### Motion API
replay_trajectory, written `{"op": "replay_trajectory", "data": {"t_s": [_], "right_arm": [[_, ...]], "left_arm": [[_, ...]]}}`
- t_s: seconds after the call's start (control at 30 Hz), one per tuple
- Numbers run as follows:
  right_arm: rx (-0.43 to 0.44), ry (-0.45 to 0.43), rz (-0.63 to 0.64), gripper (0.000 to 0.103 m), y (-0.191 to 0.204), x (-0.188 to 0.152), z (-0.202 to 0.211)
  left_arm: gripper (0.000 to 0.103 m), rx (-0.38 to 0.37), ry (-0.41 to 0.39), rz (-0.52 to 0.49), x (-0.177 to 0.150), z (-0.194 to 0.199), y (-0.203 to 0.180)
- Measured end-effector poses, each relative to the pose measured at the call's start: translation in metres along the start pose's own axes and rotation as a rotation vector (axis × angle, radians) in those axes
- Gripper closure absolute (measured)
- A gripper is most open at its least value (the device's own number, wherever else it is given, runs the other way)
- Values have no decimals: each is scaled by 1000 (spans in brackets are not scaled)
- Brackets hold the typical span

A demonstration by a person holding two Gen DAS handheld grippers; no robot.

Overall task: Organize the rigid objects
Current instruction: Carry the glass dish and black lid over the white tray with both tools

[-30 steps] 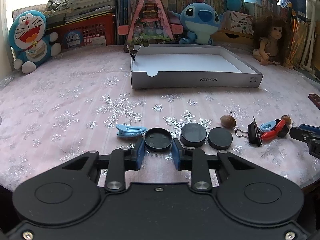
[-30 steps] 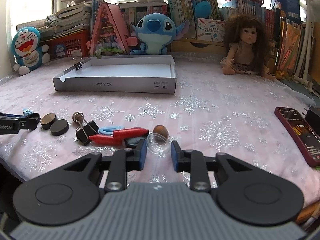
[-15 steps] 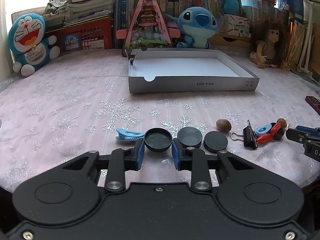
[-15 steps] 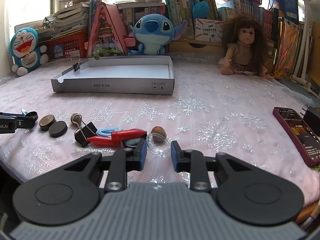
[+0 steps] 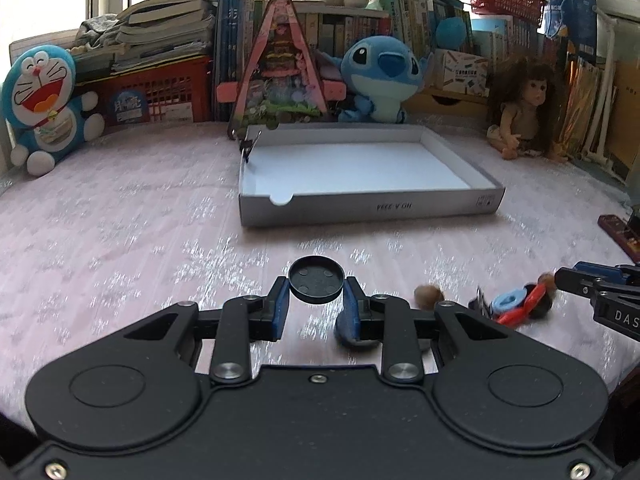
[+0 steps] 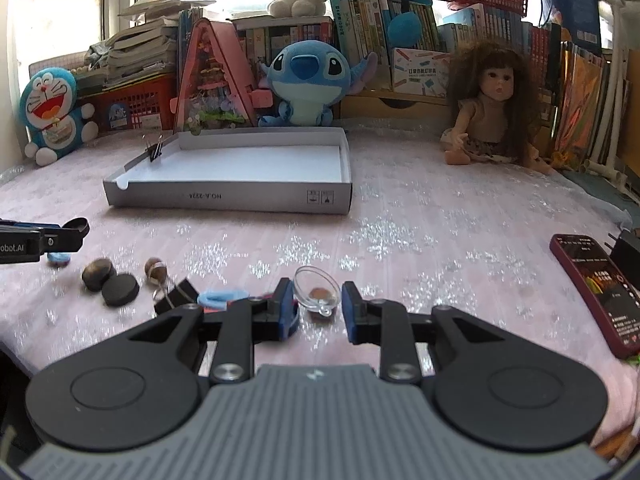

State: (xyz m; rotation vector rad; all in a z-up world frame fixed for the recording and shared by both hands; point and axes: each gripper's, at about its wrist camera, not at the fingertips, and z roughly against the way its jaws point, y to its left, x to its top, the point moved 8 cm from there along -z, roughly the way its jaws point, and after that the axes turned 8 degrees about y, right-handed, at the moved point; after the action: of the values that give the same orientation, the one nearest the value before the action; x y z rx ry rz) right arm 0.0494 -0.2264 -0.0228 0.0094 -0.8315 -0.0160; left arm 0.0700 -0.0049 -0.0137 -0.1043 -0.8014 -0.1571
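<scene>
My left gripper point(image 5: 316, 282) is shut on a black round lid point(image 5: 316, 289) and holds it above the pink cloth. In the right wrist view that gripper point(image 6: 76, 232) juts in from the left edge. My right gripper point(image 6: 316, 284) is shut on a clear round dish point(image 6: 318, 292), lifted off the cloth. Two black discs point(image 6: 120, 289) lie at its left, beside a black binder clip point(image 6: 176, 294) and a blue clip point(image 6: 222, 297). A brown nut point(image 5: 428, 295) lies near a heap of red and blue clips point(image 5: 516, 306). The white box tray point(image 5: 368, 208) stands ahead, empty inside.
A small binder clip point(image 5: 245, 146) is clipped on the tray's far left wall. A dark red phone point(image 6: 596, 292) lies at the right with a black plug beside it. Plush toys, a doll point(image 6: 492, 108) and books line the back edge.
Both grippers have risen from the cloth, the left with the black lid and the right with the clear dish. The other discs and clips stay where they lay.
</scene>
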Motion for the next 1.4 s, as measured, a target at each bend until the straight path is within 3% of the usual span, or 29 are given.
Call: {"op": "replay_trajectory", "data": {"t_s": [0.27, 0.77, 1.07, 1.4], "right_arm": [[41, 2, -23, 72, -6, 39, -13], [95, 50, -4, 72, -3, 128, -76], [112, 89, 20, 72, 8, 152, -118], [101, 173, 50, 72, 13, 179, -177]], "left_arm": [[76, -24, -8, -9, 42, -14, -2], [76, -98, 46, 72, 130, -80, 6], [76, -142, 94, 98, 155, -126, 1], [76, -77, 152, 111, 178, -184, -5]]}}
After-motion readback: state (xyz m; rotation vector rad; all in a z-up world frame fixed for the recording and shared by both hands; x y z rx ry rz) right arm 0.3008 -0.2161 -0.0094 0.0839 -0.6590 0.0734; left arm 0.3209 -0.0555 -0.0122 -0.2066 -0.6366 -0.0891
